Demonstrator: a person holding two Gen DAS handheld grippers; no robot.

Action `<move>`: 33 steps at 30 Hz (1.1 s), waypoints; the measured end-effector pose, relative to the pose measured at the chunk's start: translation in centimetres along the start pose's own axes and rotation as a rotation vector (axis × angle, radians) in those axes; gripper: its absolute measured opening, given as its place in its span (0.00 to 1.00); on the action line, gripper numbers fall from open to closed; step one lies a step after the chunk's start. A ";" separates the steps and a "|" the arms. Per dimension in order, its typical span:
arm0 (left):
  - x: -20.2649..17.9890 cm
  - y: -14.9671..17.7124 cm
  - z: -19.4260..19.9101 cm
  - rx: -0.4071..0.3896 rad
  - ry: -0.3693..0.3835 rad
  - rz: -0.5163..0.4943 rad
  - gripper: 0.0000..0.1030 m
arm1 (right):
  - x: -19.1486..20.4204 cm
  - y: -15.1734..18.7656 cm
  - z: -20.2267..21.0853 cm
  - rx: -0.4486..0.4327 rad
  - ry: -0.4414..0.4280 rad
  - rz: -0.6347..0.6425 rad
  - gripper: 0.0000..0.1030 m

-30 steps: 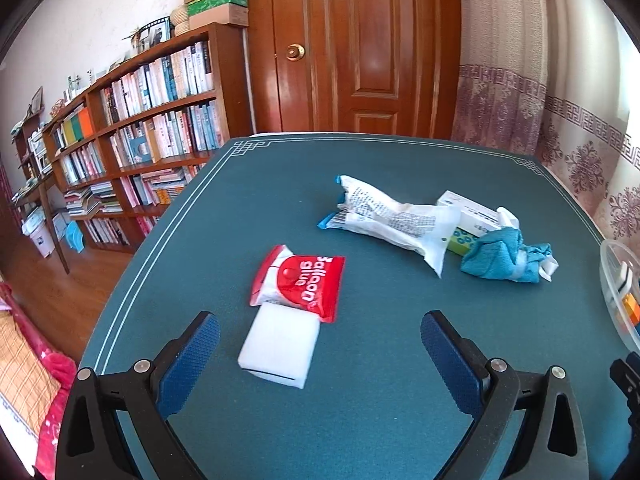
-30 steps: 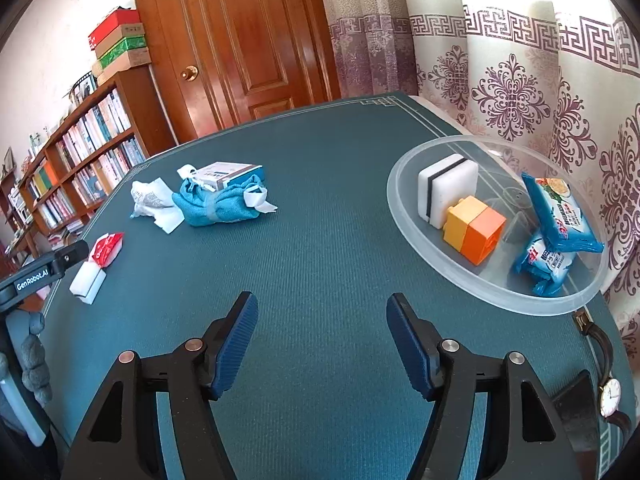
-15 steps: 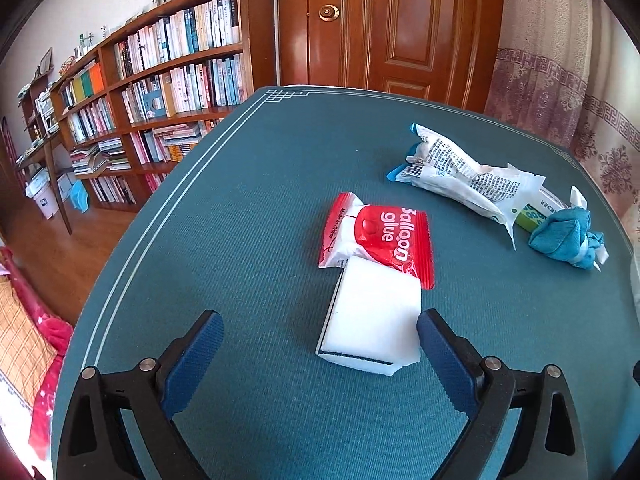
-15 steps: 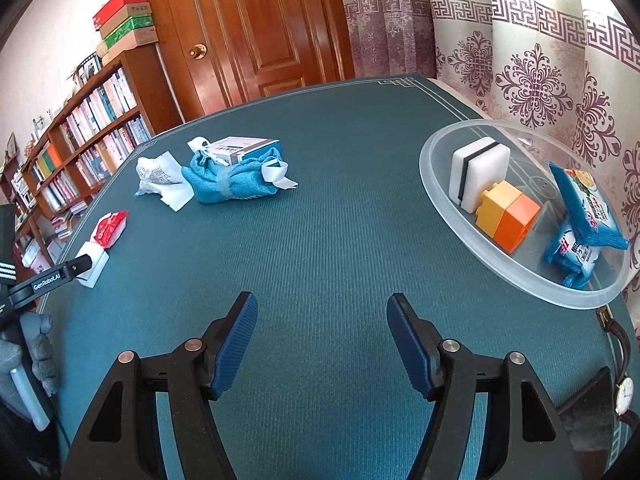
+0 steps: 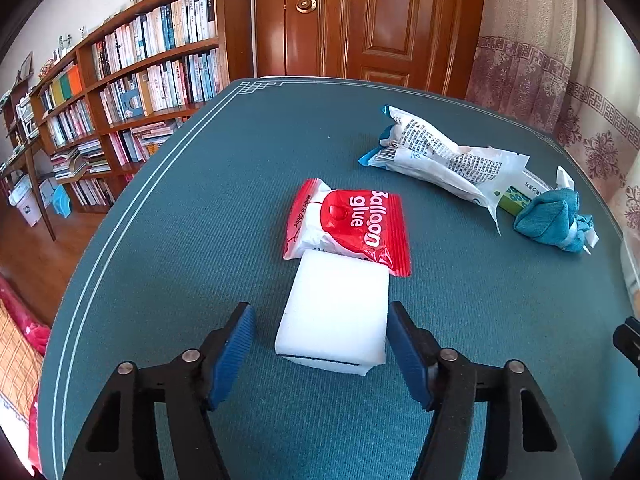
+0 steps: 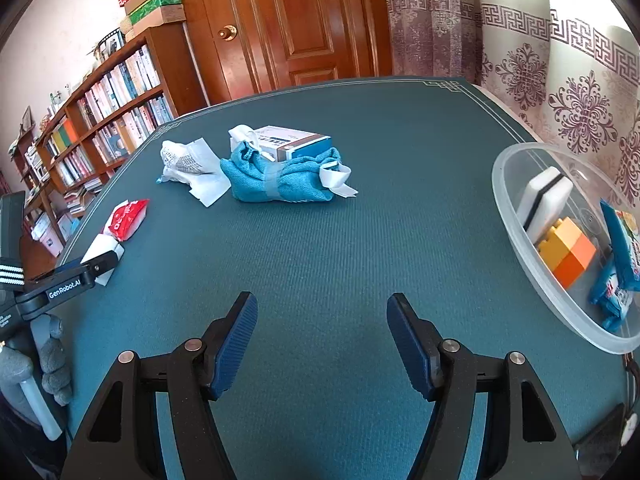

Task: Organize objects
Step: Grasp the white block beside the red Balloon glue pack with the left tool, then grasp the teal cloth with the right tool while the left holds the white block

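Note:
A white sponge block (image 5: 336, 304) lies on the green table, between the jaws of my left gripper (image 5: 320, 308). The jaws are closing: the right pad meets the sponge's side, while the left pad (image 5: 236, 340) stands a little apart. A red "Balloon glue" packet (image 5: 352, 220) rests against the sponge's far edge. In the right wrist view my right gripper (image 6: 322, 300) hovers open over bare table, nothing between its fingers. Ahead of it lie a blue cloth bundle (image 6: 280, 180), a small box (image 6: 296, 140) and a crumpled white bag (image 6: 188, 162).
A clear plastic bowl (image 6: 504, 200) at the right edge holds a white sponge, an orange-and-yellow block and blue packets. Bookshelves (image 5: 140, 64) stand beyond the table's left side, a wooden door (image 5: 380, 20) behind it, curtains to the right. A gloved hand (image 6: 52, 364) holds the left gripper.
My left gripper dropped lower and closer to the white sponge, and its jaws narrowed from wide apart to just around it. The right gripper shifted sideways; the bowl slid toward the right edge.

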State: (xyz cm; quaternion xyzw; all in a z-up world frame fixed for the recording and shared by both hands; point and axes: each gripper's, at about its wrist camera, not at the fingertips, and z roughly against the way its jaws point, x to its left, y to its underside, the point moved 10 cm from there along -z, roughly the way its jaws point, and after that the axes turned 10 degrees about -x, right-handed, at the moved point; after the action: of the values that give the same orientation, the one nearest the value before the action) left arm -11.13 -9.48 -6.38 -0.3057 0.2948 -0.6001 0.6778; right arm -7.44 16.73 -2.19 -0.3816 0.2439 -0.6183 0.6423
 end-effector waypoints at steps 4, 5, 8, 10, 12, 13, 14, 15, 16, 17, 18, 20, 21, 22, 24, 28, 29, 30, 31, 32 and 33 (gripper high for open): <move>-0.2 0.1 0.2 -0.009 0.012 0.000 0.49 | 1.1 -1.4 -1.5 -0.003 -0.024 0.011 0.67; -0.3 0.1 0.2 -0.013 0.014 -0.006 0.49 | 1.3 -1.9 -1.8 -0.009 -0.028 0.016 0.67; -0.9 0.0 0.6 -0.037 0.022 -0.024 0.48 | 1.8 -3.5 -2.4 -0.037 -0.035 0.044 0.67; -1.3 -0.2 1.0 -0.056 0.031 -0.035 0.48 | 2.0 -4.9 -2.8 -0.059 -0.046 0.052 0.67; -1.8 -0.2 1.3 -0.073 0.041 -0.048 0.48 | 1.9 -6.2 -3.4 -0.075 -0.046 0.047 0.67; -2.1 -0.2 1.5 -0.081 0.047 -0.055 0.48 | 1.7 -6.9 -3.7 -0.079 -0.050 0.038 0.67; -2.4 -0.2 1.7 -0.089 0.054 -0.062 0.48 | 1.6 -7.5 -4.1 -0.080 -0.056 0.027 0.67; -2.7 -0.2 1.8 -0.095 0.065 -0.068 0.48 | 1.4 -8.0 -4.6 -0.080 -0.058 0.016 0.67; -3.0 -0.2 2.0 -0.100 0.077 -0.072 0.48 | 1.0 -8.4 -5.1 -0.078 -0.056 0.004 0.67; -3.3 -0.2 2.1 -0.104 0.088 -0.075 0.48 | 0.7 -8.7 -5.7 -0.074 -0.052 -0.012 0.67; -3.7 -0.2 2.2 -0.104 0.102 -0.077 0.48 | 0.3 -9.0 -6.2 -0.068 -0.053 -0.031 0.67; -4.3 0.0 2.3 -0.101 0.128 -0.082 0.48 | -0.4 -9.1 -7.5 -0.045 -0.065 -0.074 0.67; -4.5 -0.1 2.4 -0.102 0.131 -0.088 0.48 | -0.8 -9.0 -8.0 -0.032 -0.080 -0.103 0.67; -4.6 -0.1 2.4 -0.104 0.132 -0.091 0.48 | -0.9 -8.9 -8.6 -0.017 -0.107 -0.137 0.67; -4.7 -0.1 2.3 -0.101 0.134 -0.089 0.48 | -1.0 -8.5 -9.5 0.014 -0.158 -0.196 0.67; -4.3 -0.1 2.0 -0.087 0.133 -0.064 0.48 | 0.9 -6.5 -9.8 0.068 -0.245 -0.181 0.67; -4.3 0.0 1.9 -0.085 0.133 -0.061 0.48 | 1.5 -6.0 -9.5 0.077 -0.264 -0.165 0.67; -4.4 0.0 2.0 -0.085 0.134 -0.060 0.48 | 2.3 -5.4 -9.0 0.087 -0.289 -0.150 0.67; -4.4 0.0 2.0 -0.086 0.134 -0.061 0.48 | 3.1 -4.8 -8.4 0.096 -0.312 -0.134 0.67; -4.4 0.0 2.0 -0.087 0.134 -0.064 0.48 | 3.9 -4.2 -7.8 0.106 -0.330 -0.115 0.67; -4.5 0.0 2.0 -0.088 0.134 -0.067 0.48 | 4.6 -3.5 -7.3 0.115 -0.345 -0.093 0.67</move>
State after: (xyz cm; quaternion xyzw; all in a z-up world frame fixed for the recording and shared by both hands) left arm -10.06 -4.90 -4.96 -0.3039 0.3553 -0.6280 0.6220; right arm -14.78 11.08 -2.94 -0.4557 0.0765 -0.5854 0.6661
